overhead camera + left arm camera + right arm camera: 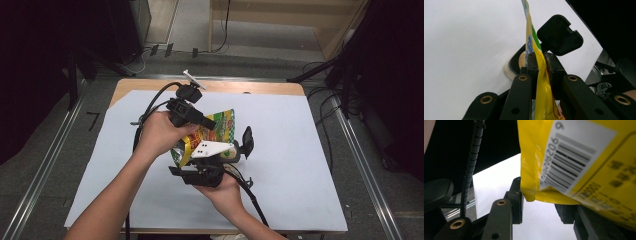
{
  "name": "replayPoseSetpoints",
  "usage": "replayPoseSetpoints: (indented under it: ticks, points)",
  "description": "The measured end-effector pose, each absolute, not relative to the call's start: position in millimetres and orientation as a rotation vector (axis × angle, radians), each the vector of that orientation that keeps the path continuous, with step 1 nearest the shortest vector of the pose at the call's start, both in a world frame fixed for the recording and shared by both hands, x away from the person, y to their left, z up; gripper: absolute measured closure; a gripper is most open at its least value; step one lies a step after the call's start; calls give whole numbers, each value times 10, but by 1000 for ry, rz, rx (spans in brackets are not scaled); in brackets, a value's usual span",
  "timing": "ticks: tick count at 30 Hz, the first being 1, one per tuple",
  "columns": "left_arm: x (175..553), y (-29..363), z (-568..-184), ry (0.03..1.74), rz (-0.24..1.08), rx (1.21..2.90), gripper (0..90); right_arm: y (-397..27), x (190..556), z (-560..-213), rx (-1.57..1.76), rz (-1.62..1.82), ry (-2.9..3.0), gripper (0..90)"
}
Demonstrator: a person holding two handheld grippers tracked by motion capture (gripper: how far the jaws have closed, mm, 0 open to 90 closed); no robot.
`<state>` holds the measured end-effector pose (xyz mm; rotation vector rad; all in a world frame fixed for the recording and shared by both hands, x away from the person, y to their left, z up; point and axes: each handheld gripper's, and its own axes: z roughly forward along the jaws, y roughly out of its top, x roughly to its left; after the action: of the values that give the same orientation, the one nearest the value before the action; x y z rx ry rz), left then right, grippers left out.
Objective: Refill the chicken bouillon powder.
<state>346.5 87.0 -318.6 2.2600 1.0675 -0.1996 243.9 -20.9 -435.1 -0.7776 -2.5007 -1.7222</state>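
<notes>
A yellow and green snack bag (221,121) is held upright above the white sheet between both hands. My left gripper (212,125) comes in from the left and is shut on the bag's thin upper edge (539,75); its fingertips (531,62) press the foil flat. My right gripper (226,151), with the grey plate on top, reaches up from below. The bag's barcode corner (574,157) sits between its half-spread jaws, against the left pad (517,200). Just right of the bag a small black container (244,142) stands with its lid (560,35) open and something beige inside (522,59).
A white sheet (295,170) covers most of the wooden table (260,88). Cables trail from both grippers toward the person; one ribbed cable (471,162) hangs near the right gripper. Dark stands and floor rails surround the table.
</notes>
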Motion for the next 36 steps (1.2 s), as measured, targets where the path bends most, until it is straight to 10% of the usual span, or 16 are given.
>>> replayPoseSetpoints:
  ticks: [36]
  points:
    - [3231, 1167, -3365, 1034, -227, 2152, 829, -125, 2345, -4680, -667, -1709, -2607, 526]
